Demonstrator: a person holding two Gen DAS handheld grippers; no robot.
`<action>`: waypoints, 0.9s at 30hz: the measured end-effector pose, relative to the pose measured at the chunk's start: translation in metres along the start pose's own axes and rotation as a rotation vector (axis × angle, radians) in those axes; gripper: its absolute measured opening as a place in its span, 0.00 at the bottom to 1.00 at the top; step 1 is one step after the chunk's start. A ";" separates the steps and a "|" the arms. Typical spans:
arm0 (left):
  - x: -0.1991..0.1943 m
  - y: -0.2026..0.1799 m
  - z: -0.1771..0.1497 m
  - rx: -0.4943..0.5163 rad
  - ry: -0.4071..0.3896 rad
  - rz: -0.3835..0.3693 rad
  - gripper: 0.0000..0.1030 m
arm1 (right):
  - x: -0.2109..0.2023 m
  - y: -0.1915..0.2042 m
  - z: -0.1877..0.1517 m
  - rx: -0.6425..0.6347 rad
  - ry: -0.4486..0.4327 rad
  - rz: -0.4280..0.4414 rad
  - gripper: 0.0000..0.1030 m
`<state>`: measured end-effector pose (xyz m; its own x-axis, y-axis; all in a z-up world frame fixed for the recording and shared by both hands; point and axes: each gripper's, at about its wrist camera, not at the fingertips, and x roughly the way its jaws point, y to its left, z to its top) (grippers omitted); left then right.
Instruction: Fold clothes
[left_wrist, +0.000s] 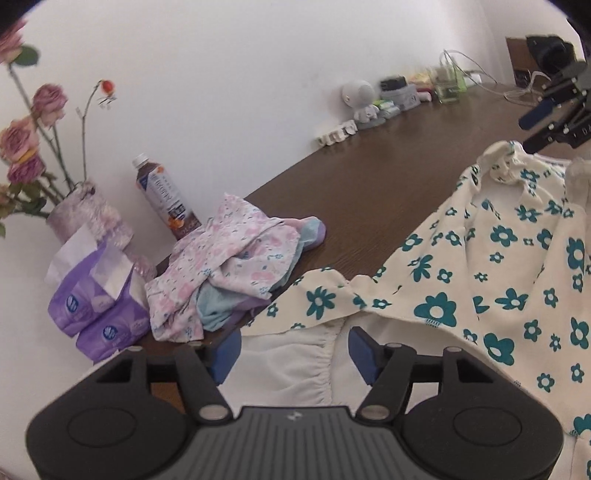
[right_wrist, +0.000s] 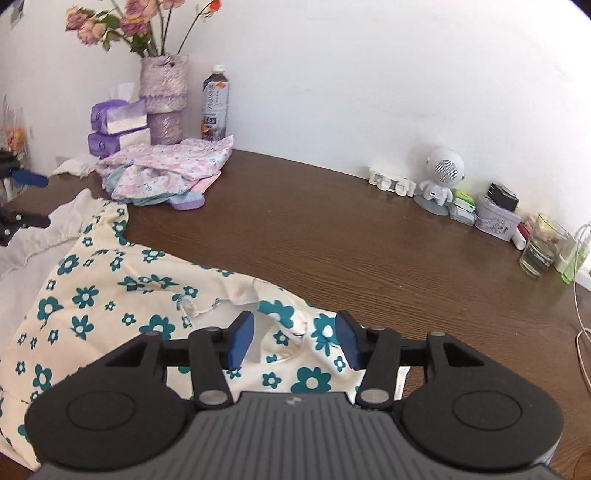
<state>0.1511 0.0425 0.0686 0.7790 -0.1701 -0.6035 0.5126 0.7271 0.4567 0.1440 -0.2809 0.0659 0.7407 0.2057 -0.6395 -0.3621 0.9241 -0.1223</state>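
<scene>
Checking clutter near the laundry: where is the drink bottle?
In both wrist views the bottle stands against the wall, between the vase and the pink clothes pile.

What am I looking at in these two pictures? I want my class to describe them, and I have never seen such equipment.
No robot arm here: a person holds a two-finger gripper in each hand, each carrying a wide-angle camera looking along its fingers. One picture comes from the left gripper, the other from the right gripper. Both stand open, holding nothing, over a cream garment with teal flowers spread on a brown table. Further back lie a pile of pink clothes, tissue packs, a vase of roses and a bottle.
</scene>
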 end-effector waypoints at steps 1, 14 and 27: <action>0.004 -0.004 0.004 0.026 0.008 0.001 0.62 | 0.002 0.004 0.002 0.005 0.009 0.035 0.46; 0.037 0.020 0.015 -0.351 0.068 -0.206 0.55 | 0.075 0.004 0.021 0.300 0.174 0.191 0.35; 0.076 0.033 0.005 -0.750 0.177 -0.434 0.27 | 0.107 -0.006 0.022 0.622 0.170 0.223 0.35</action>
<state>0.2288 0.0502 0.0407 0.4715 -0.4726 -0.7445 0.3302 0.8775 -0.3478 0.2384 -0.2577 0.0148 0.5685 0.4066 -0.7152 -0.0660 0.8891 0.4529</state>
